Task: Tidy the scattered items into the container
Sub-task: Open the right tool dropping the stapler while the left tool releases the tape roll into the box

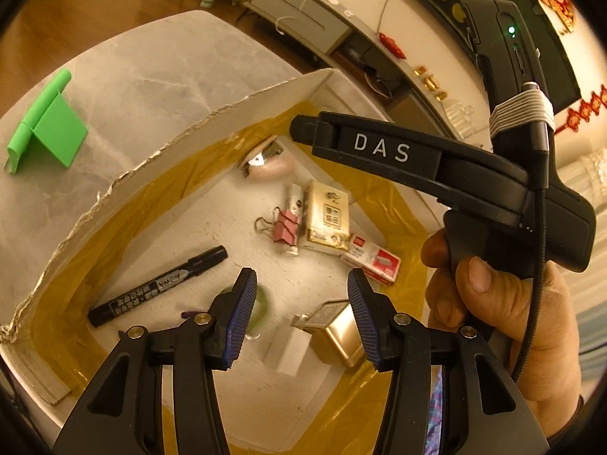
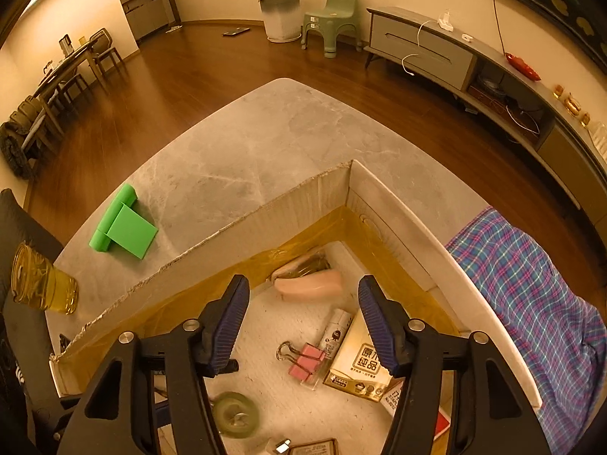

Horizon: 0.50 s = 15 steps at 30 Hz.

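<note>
Most of the small things already lie in the cardboard box (image 2: 265, 208): a black marker (image 1: 159, 286), a pink binder clip (image 2: 303, 360), a pink stapler (image 2: 307, 284), a tissue pack (image 1: 326, 216), a red staple box (image 1: 373, 259) and a roll of tape (image 2: 235, 413). I think one thing is left, the green stand (image 2: 123, 227). It sits out on the gray table (image 2: 265, 132), well apart from the box. It is bright green plastic, shaped like a folded ramp with a round edge. My left gripper (image 1: 299, 311) hangs over the box, jaws wide with nothing between them. My right gripper (image 2: 303, 322) does too, and holds nothing.
</note>
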{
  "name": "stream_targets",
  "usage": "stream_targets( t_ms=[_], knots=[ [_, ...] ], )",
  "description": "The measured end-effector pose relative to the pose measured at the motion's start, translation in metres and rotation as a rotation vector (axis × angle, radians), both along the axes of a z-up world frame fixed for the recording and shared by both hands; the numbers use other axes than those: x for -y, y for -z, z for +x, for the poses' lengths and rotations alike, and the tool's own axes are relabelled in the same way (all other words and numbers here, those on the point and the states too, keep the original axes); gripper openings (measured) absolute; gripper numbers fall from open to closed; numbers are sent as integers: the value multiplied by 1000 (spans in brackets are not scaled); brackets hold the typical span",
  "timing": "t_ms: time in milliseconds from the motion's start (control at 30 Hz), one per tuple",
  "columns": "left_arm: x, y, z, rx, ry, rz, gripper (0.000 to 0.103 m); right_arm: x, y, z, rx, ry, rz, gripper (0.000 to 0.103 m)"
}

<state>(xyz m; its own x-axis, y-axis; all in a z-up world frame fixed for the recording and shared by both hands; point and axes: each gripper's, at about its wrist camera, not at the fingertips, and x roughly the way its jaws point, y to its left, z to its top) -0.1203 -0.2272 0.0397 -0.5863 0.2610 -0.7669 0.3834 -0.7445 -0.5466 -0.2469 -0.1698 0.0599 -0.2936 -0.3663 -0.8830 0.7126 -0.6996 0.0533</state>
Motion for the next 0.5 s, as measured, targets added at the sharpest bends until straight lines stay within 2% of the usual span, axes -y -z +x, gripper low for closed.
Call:
stream_targets(
  t_ms=[200,400,500],
  knots=[
    [-3,-7,10,-14,-4,-44,53,-10,-3,8,18,2,-5,61],
    [-3,-20,24,-43,-25,-185,53,-24,-6,24,34,-9,3,63],
    [1,-29,35,-63,-57,-217,53,-33,-8,37,40,-21,6,67]
  ],
)
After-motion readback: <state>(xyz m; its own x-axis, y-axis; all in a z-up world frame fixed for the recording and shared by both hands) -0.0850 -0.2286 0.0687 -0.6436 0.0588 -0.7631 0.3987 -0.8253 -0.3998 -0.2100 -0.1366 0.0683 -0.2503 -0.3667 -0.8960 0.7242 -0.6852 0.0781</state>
